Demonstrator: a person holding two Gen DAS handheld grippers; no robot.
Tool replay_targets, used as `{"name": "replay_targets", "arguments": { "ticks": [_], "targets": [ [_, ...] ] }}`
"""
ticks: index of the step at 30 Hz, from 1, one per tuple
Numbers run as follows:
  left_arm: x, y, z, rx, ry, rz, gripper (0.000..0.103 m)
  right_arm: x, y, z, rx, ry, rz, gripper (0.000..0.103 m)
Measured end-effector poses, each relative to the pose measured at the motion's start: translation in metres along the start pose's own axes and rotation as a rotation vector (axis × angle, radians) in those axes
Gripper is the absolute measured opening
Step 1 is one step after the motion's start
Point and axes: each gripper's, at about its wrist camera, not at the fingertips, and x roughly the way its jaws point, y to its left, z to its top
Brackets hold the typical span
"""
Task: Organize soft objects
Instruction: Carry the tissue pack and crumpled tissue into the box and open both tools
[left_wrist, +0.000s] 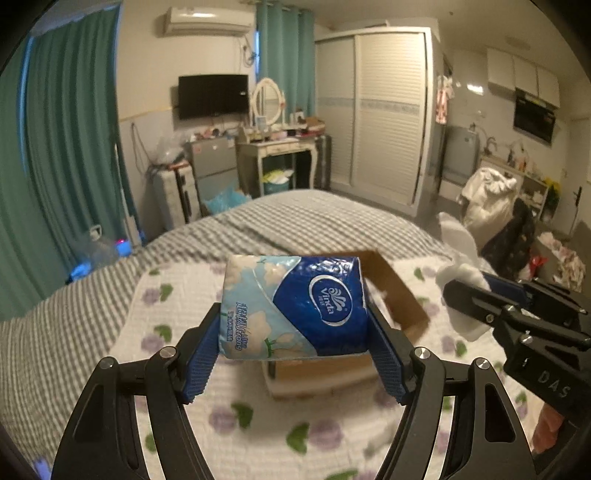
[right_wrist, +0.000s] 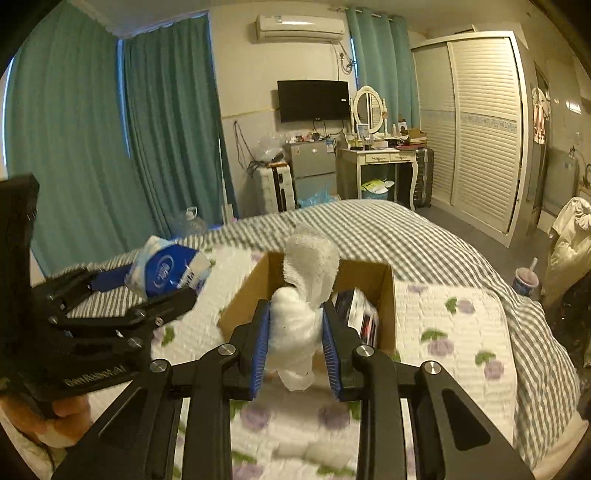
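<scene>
Tissue pack (left_wrist: 295, 306) hides most of cardboard box (left_wrist: 395, 291).

Between the blue pads (left_wrist: 201, 354) of our black left gripper (left_wrist: 293, 332) we see a tissue pack (left_wrist: 295, 306), deep blue with a white oval logo on one side and pale blue with cream cloud shapes on the other. Between the blue pads (right_wrist: 261, 347) of our black right gripper (right_wrist: 295, 341) sits a plain white cloth (right_wrist: 303, 295), and just beyond it a brown cardboard box (right_wrist: 388, 295). Beneath both lies a white quilt (left_wrist: 258, 417) printed with lilac flowers and green leaves, over a grey-and-white checked bedspread (right_wrist: 424, 236); far ahead hang teal curtains (right_wrist: 110, 147).
</scene>
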Motion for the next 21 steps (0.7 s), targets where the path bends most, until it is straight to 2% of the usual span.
{"name": "replay_targets", "arguments": {
  "ticks": [7,14,17,21],
  "targets": [
    [0.07,0.0,0.021,0.029,0.025,0.027,0.073,0.066,-0.023,0.032,0.012,0.029,-0.01,0.027],
    [0.131,0.001,0.016,0.038,0.082,0.031,0.073,0.15,-0.045,0.03,0.048,0.115,-0.017,0.027],
    [0.142,-0.002,0.011,0.052,0.096,0.033,0.073,0.174,-0.052,0.025,0.055,0.138,-0.024,0.027],
    [0.143,-0.006,0.007,0.075,0.093,0.021,0.073,0.183,-0.057,0.021,0.075,0.135,-0.023,0.027]
  ]
}}
